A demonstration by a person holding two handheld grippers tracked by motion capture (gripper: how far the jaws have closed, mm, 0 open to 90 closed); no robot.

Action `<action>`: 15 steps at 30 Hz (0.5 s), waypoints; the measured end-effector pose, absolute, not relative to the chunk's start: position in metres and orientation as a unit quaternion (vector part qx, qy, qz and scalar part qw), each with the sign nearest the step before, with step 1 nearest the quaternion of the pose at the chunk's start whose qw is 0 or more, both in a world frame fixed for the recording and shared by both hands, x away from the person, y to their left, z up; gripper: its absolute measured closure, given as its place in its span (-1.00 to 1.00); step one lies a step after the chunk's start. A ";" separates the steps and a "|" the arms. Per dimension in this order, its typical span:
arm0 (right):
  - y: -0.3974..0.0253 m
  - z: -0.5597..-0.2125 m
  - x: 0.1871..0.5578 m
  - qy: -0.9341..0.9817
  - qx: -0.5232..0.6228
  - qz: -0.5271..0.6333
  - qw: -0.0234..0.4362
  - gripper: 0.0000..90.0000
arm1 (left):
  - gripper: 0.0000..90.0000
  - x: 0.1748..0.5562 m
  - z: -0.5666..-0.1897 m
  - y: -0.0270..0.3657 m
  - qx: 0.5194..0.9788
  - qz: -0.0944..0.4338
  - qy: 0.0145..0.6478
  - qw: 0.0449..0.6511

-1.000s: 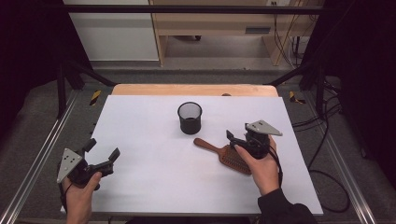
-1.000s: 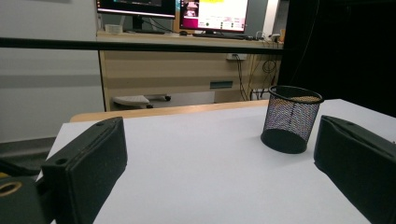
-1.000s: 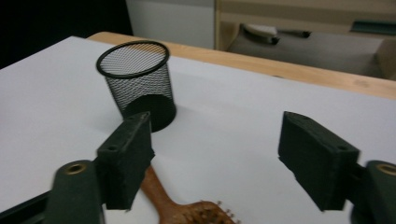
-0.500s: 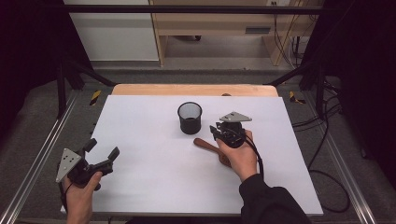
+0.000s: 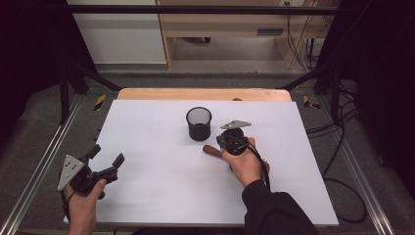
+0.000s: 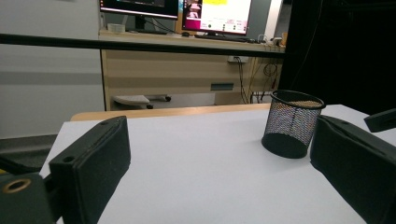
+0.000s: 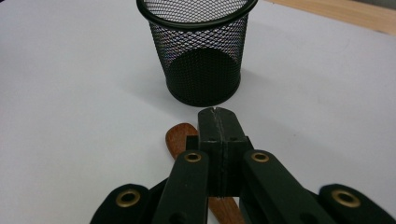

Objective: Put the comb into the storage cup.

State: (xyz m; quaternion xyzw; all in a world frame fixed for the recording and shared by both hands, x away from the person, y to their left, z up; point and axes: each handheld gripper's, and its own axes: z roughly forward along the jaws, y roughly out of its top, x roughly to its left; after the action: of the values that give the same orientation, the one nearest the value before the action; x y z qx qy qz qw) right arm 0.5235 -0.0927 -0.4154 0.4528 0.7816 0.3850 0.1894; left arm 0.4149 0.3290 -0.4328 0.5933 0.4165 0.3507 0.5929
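Standing round, black mesh cup (image 7: 201, 51) (wiry) near smooth wooden handle (image 7: 180, 136).

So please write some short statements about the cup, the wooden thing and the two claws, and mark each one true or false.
1. The black mesh cup stands upright on the white table. True.
2. The right claw is wide open. False: its jaws are pressed together, above the wooden utensil; whether they pinch it cannot be told.
3. The left claw is open and holds nothing. True.
4. The wooden utensil stands inside the cup. False: it lies on the table beside the cup.
5. The left claw touches the cup. False: it is far from it, near the table's left front corner.
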 end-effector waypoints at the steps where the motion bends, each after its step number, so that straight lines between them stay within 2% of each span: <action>1: -0.090 -0.418 0.526 0.774 0.465 0.391 0.178 1.00 | -0.88 0.415 -0.433 0.328 0.592 0.350 0.416 0.595; 15: -0.082 -0.432 0.535 0.770 0.501 0.359 0.168 1.00 | -0.88 0.416 -0.433 0.327 0.596 0.351 0.414 0.592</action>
State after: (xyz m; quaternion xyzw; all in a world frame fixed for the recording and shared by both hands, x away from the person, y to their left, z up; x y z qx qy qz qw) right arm 0.5351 -0.0821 -0.4323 0.5007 0.7696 0.3589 0.1679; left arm 0.4160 0.3274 -0.4326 0.5957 0.4143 0.3507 0.5921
